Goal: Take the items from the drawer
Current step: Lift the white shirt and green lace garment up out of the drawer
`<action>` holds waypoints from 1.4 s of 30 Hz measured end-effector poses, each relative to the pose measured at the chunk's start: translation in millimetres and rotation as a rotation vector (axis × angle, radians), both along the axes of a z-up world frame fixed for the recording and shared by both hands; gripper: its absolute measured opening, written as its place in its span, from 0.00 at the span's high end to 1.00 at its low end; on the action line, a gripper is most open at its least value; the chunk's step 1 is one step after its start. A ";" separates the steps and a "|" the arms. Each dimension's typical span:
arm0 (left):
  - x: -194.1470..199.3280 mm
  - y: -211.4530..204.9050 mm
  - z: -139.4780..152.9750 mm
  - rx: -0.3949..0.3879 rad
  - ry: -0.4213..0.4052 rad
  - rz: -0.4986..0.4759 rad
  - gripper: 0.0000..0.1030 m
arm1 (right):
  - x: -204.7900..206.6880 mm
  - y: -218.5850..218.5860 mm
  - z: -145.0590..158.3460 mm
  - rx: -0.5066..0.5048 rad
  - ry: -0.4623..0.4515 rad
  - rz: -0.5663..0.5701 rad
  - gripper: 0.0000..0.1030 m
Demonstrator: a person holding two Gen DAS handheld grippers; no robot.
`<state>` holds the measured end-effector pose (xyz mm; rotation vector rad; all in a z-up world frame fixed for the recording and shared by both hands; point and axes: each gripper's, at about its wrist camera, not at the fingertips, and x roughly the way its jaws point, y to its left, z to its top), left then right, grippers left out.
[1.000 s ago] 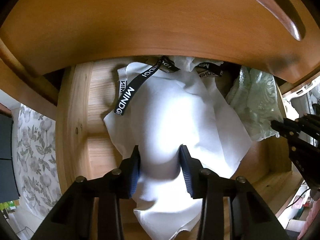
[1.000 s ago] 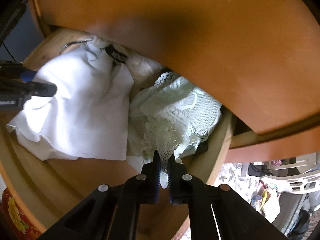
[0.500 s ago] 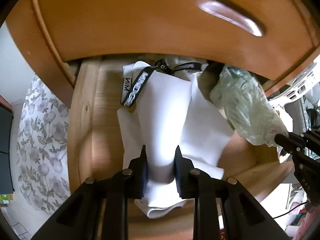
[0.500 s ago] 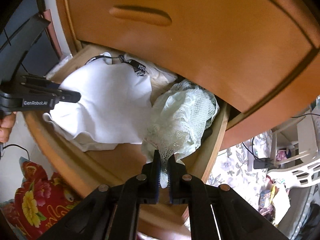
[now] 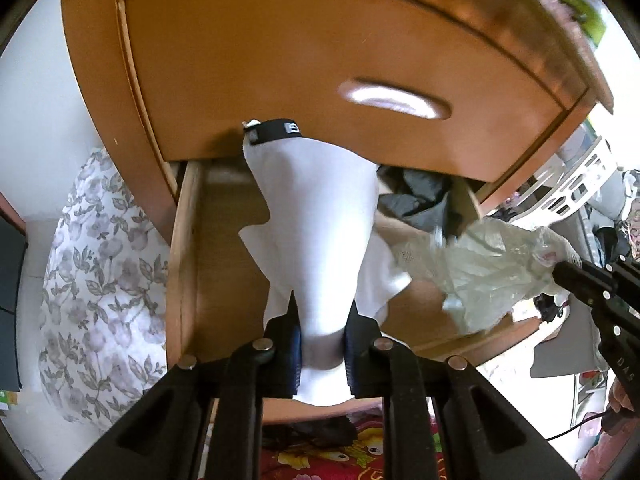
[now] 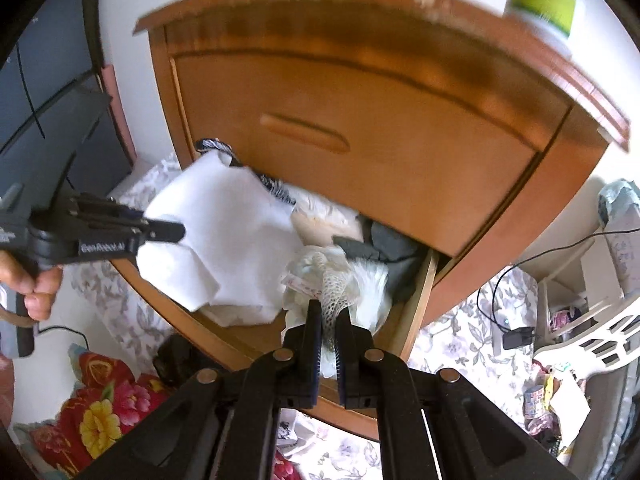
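An open wooden drawer point(image 5: 188, 248) point(image 6: 416, 304) sits at the bottom of a bedside cabinet. My left gripper point(image 5: 322, 344) point(image 6: 176, 232) is shut on a white garment point(image 5: 320, 224) point(image 6: 232, 224) with a black lettered waistband point(image 5: 280, 130); the cloth hangs stretched up out of the drawer. My right gripper point(image 6: 328, 320) point(image 5: 560, 270) is shut on a pale lace garment point(image 6: 340, 280) point(image 5: 488, 264), lifted above the drawer's right side. Dark grey clothes point(image 5: 420, 200) point(image 6: 384, 244) and a beige piece point(image 6: 324, 220) lie at the back of the drawer.
The closed upper drawer front with its handle point(image 5: 394, 100) point(image 6: 304, 136) overhangs the open one. A green-labelled jar point(image 6: 540, 0) stands on the cabinet top. Floral floor covering point(image 5: 100, 260), a red flowered cloth point(image 6: 104, 400), a white plastic basket point(image 6: 600, 332) and cables point(image 6: 504, 304) surround the cabinet.
Both grippers have pulled back and up from the drawer, drawing the white garment and the lace garment out with them. More of the cabinet and the dark clothes beneath now show.
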<state>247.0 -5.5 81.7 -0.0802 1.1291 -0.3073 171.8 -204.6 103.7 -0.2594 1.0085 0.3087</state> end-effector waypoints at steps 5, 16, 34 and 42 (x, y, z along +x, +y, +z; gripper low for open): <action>-14.0 -1.7 25.3 -0.019 -0.047 0.003 0.84 | -9.5 6.7 28.7 0.027 -0.065 0.004 0.94; -50.6 12.0 90.6 -0.063 -0.189 0.013 0.84 | -44.4 16.0 100.0 0.083 -0.223 0.004 0.94; -149.7 36.3 195.6 -0.142 -0.443 0.000 0.84 | -140.1 20.9 208.3 0.142 -0.484 0.016 0.94; -190.7 43.8 222.2 -0.166 -0.525 -0.010 0.84 | -176.6 26.7 228.3 0.144 -0.536 0.038 0.94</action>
